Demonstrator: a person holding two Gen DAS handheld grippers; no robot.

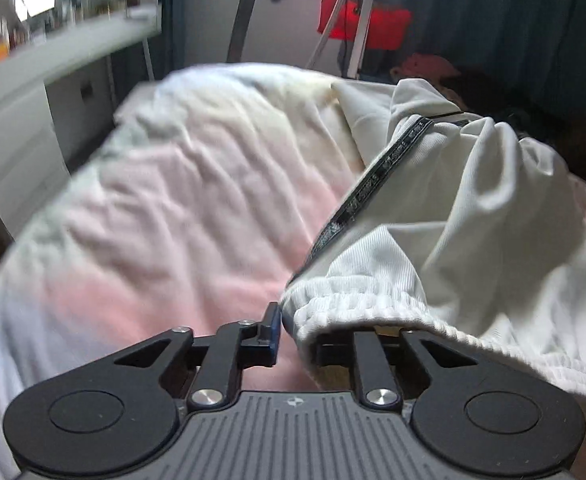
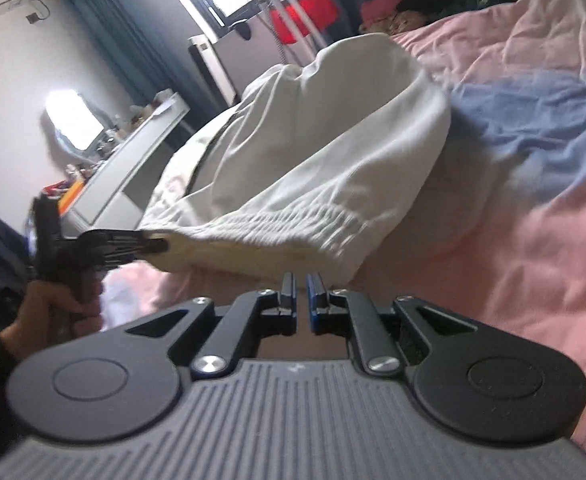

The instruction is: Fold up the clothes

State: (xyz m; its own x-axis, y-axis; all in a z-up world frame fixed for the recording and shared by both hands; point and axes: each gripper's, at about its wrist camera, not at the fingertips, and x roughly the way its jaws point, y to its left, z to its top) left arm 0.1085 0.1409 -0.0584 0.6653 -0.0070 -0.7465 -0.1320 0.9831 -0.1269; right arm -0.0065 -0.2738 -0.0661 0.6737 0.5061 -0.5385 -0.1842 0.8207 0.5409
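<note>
Your left hand point(image 2: 49, 312), far left in right wrist view, held left tool point(image 2: 149, 245) clenched on waistband edge of white trousers point(image 2: 325, 152). Trousers bunched on bed point(image 2: 533, 240), over pink-and-blue cover, black side stripe point(image 1: 377, 176) showing. Your right tool point(image 2: 300, 292) sat just short of waistband, fingers nearly together, nothing gripped.

Hand-held two-finger grippers, as seen from their own wrist cameras.
Left gripper point(image 1: 283, 330) and right gripper point(image 2: 301, 300): grey ribbed body, two black round-ended link arms, silver pivot screws, black fingers point(image 2: 289, 294) with blue pads. A hand point(image 2: 41, 312) shows a dark fuzzy cuff.
</note>
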